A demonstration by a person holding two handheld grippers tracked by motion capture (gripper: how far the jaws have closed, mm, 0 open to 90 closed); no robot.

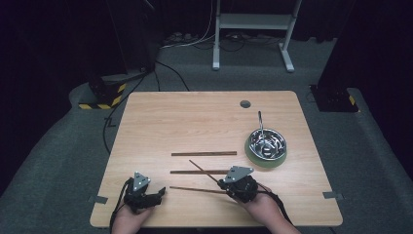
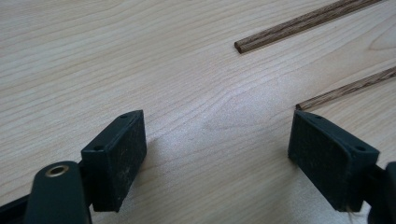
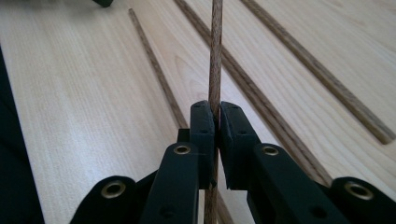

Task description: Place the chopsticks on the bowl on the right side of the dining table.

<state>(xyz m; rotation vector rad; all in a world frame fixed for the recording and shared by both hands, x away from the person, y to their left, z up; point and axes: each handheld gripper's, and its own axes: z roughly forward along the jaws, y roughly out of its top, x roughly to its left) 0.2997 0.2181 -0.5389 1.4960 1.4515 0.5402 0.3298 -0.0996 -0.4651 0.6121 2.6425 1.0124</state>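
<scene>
Across the wooden table (image 1: pixel 209 117), four dark wooden chopsticks are sitting or being handled near the person's edge, and a green-rimmed metal bowl (image 1: pixel 266 145) is standing to the right with a metal utensil (image 1: pixel 260 122) leaning out of it. Judging by the layout, the work is gathering the chopsticks, probably toward that bowl, and it is only starting: none of them is lying in the bowl.

Three chopsticks are lying flat. The far chopstick (image 1: pixel 203 154) is resting just left of the bowl, the middle chopstick (image 1: pixel 197 171) is lying below it, and the near chopstick (image 1: pixel 195 189) is lying closest to the person, running toward the right hand.

The right gripper (image 1: pixel 220 183) is holding the fourth, the lifted chopstick (image 1: pixel 203 171), which is slanting up and to the left over the middle one. In the right gripper view its jaws are standing together, clamped on that stick (image 3: pixel 215 56), which is running straight out between the pads.

The left gripper (image 1: pixel 160 191) is resting at the near-left part of the table with its jaws wide apart and nothing between them; in its own view two chopstick ends (image 2: pixel 243 45) are lying ahead on bare wood.

So one stick is being carried, and three are waiting to be picked up.
</scene>
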